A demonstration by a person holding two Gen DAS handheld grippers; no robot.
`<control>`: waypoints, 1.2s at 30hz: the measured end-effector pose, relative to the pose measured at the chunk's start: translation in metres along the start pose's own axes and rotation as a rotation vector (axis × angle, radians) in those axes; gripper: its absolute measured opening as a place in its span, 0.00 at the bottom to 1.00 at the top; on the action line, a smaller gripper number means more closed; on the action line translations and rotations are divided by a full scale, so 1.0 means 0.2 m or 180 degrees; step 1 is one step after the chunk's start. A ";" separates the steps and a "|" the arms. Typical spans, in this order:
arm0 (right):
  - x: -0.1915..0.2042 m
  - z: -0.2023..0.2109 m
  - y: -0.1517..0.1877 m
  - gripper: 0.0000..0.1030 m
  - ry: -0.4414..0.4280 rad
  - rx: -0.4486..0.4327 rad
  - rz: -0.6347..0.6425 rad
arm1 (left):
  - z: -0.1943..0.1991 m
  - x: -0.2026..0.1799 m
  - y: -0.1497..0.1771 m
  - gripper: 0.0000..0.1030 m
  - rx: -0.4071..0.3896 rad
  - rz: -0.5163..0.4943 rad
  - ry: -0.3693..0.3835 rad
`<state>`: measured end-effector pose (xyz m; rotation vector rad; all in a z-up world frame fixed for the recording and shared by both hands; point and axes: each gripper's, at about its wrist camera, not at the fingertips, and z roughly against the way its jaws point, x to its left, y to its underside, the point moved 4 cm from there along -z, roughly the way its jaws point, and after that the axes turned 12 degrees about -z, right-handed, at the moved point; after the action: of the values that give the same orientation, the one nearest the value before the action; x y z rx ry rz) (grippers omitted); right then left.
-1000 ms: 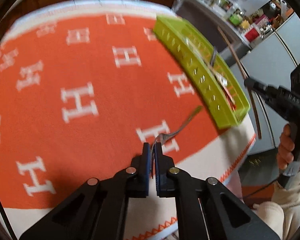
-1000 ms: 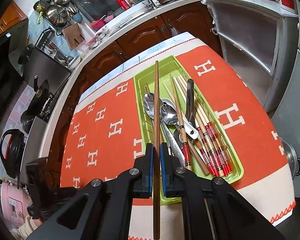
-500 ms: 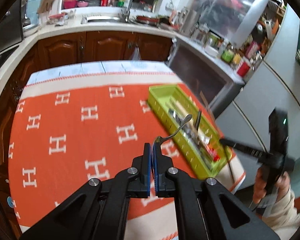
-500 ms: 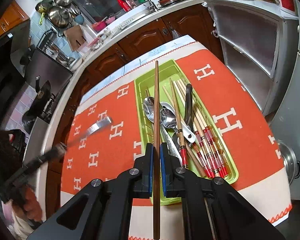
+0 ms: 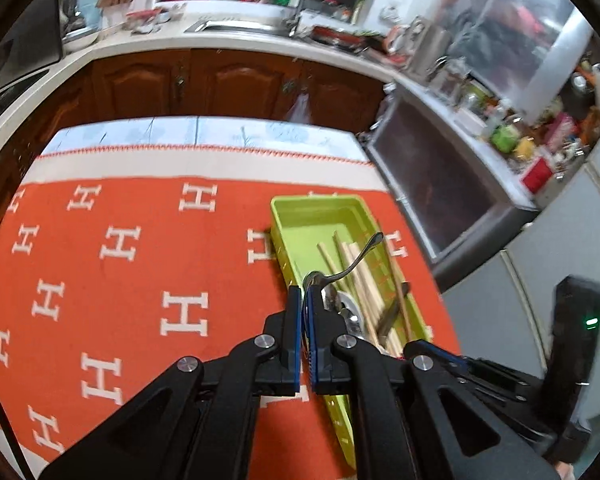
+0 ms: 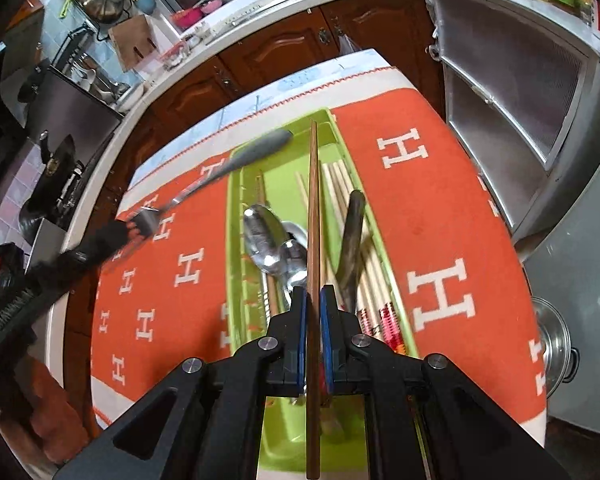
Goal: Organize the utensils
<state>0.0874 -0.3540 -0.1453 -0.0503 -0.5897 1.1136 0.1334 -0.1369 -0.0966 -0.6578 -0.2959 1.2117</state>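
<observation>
The green utensil tray (image 6: 236, 240) lies on the orange H-patterned cloth (image 6: 440, 208) covering the desk, its long axis running from 6 toward 12 o'clock in the right wrist view. It already holds two steel spoons (image 6: 274, 246), pale wooden chopsticks with red-patterned ends (image 6: 384, 316) and a dark-handled utensil (image 6: 352, 236).

Two pieces are on their way in. The right tool (image 6: 313, 312) is clamped on a single dark brown chopstick (image 6: 313, 208), which lines up with the tray's length and hangs above its middle. The left tool (image 5: 305, 300) is pinched together on the tined head of a steel fork (image 5: 350, 268), whose handle curves up toward 1 o'clock over the tray; in the right wrist view the fork (image 6: 220, 172) enters from 9 o'clock, its handle crossing the tray's far-left rim.

The step in hand looks like delivery: both utensils carried over the tray, neither released. Next, each piece probably needs lowering until it lies along the tray, the fork turned parallel to the spoons, then the pads eased apart. With both tools close together over the narrow tray, a clash between them is the risk; going one at a time would be safer.
</observation>
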 end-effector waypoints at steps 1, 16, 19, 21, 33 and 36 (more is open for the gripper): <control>0.00 -0.02 -0.02 0.06 0.0023 0.0011 0.0015 | -0.04 -0.01 0.02 0.01 0.0042 0.0034 -0.0022; 0.00 -0.25 -0.11 0.18 0.0069 0.0209 0.0104 | -0.04 -0.20 0.20 0.37 0.0351 -0.0268 0.0537; 0.01 -0.22 -0.06 0.18 0.0048 0.0191 0.0149 | 0.01 -0.21 0.21 0.37 0.0281 -0.0463 0.0441; 0.02 -0.16 -0.02 0.18 0.0018 0.0174 0.0169 | 0.04 -0.20 0.21 0.37 0.0256 -0.0542 0.0376; 0.07 0.06 0.19 0.18 -0.0006 0.0032 0.0237 | 0.23 -0.03 0.26 0.57 0.0153 -0.0566 0.0171; 0.11 0.11 0.27 0.18 -0.0002 0.0041 0.0283 | 0.30 0.05 0.27 0.65 0.0116 -0.0491 0.0044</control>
<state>0.0384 -0.3166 -0.1347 -0.0654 -0.5854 1.2035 0.0634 -0.0982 -0.0837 -0.6004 -0.3067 1.0624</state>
